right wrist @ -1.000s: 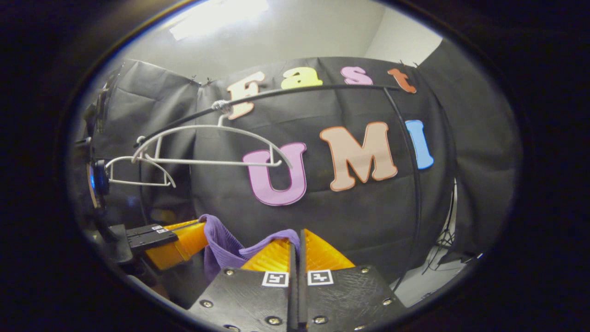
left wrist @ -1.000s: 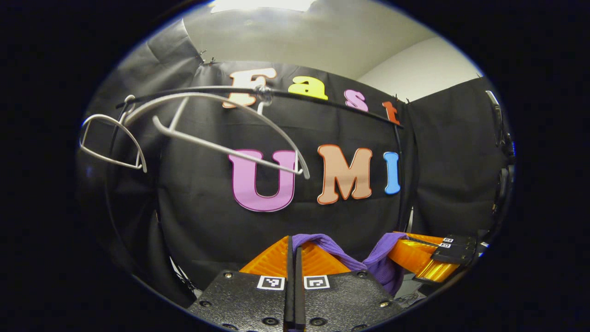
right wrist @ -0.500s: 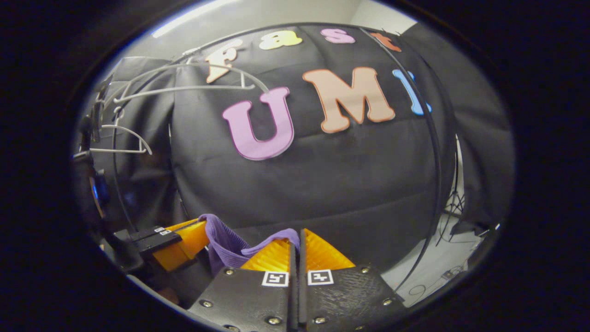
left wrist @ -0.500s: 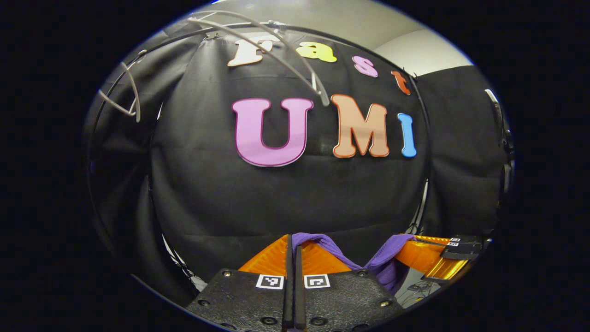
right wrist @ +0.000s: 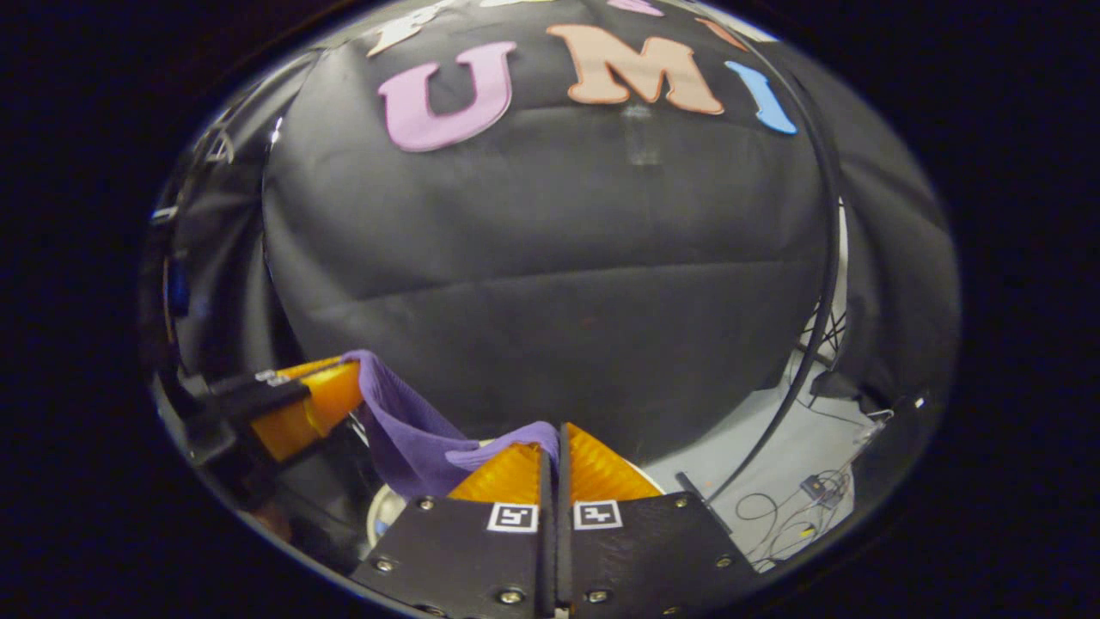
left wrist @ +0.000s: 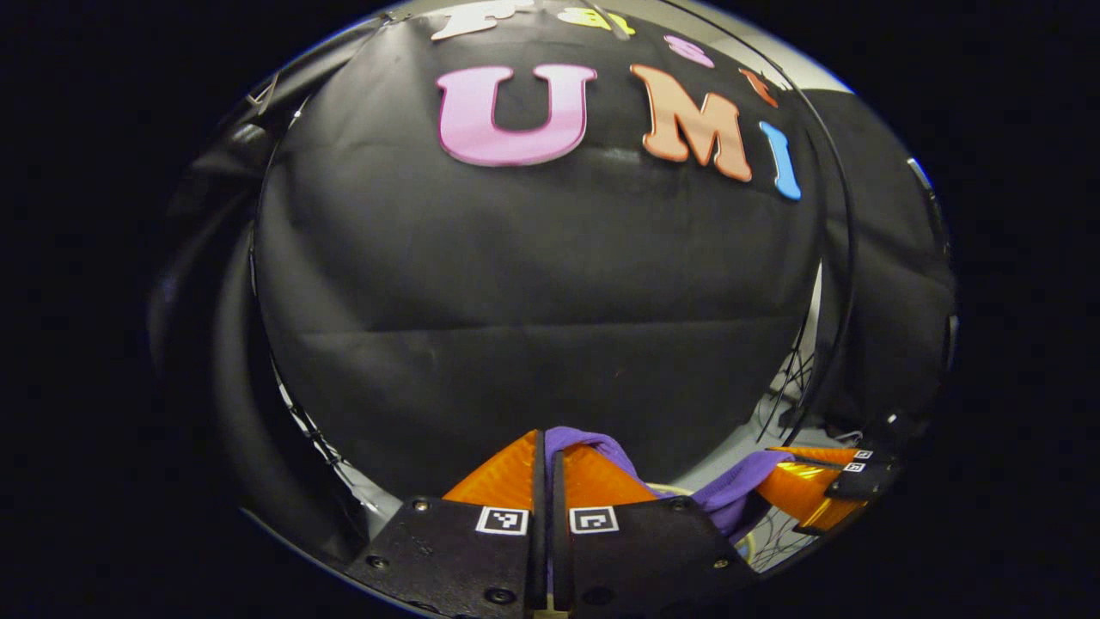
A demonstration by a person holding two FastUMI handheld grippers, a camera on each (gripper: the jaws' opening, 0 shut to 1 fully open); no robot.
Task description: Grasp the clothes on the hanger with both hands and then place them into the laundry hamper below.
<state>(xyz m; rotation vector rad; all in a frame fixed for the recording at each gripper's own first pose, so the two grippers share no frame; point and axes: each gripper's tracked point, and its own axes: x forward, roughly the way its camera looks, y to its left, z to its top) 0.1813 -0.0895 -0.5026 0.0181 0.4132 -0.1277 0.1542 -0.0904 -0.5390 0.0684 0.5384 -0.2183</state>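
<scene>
Both claw-mounted views low, facing the nearby booth wall [left wrist: 533, 284], sharing the purple garment [right wrist: 404, 430]

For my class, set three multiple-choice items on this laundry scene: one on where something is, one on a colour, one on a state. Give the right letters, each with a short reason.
1. In the right gripper view, where is the left gripper?
A. lower left, farther off
B. top centre
C. far right

2. What colour is the garment?
A. purple
B. white
C. green

3. How do the fingers of the right gripper stand?
A. spread wide
B. closed together, with cloth pinched between them
C. closed on a metal bar

Answers:
1 A: its orange fingers sit at the lower left of that view, gripping one end of the cloth.
2 A: the fabric stretched between the two grippers is purple in both views.
3 B: the orange fingers meet, with the purple cloth coming out at their tips.
</scene>
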